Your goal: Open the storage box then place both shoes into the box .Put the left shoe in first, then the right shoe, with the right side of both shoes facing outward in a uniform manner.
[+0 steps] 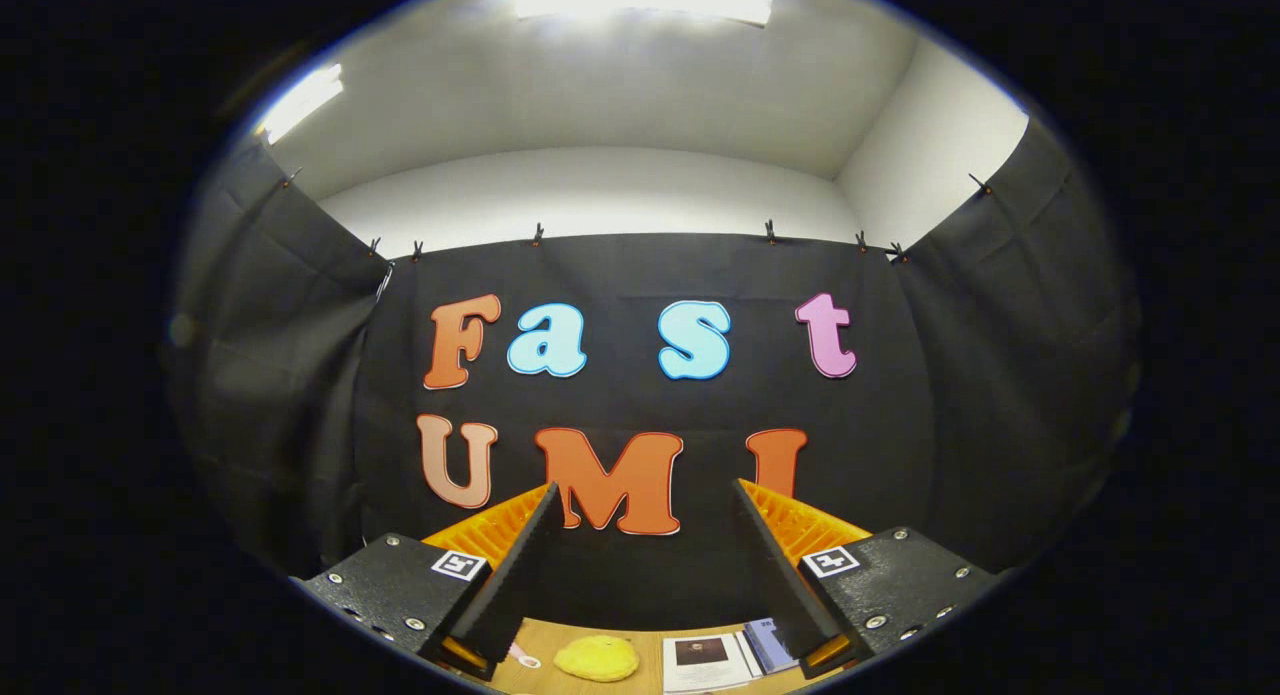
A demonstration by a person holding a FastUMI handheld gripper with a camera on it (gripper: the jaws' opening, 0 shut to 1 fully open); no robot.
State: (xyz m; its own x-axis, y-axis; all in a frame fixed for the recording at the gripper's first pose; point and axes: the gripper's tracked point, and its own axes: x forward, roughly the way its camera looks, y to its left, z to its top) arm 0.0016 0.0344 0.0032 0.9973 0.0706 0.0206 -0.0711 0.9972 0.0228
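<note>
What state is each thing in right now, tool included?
Tool: open, fingers wide apart, nothing between them, aimed at the booth wall.
Yellow soft thing: lying on the wooden table, below and between the fingers, untouched.
Booklet: lying flat on the table, closed.
Small blue booklet: lying flat beside it, partly hidden by the right finger.

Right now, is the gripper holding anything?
No: the gripper is open, its fingers wide apart with nothing between them, raised above the table where a yellow object lies.

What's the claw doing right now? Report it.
Claw: open, holding nothing; its fingers are spread wide, raised above the wooden table, aimed at the booth wall.
</note>
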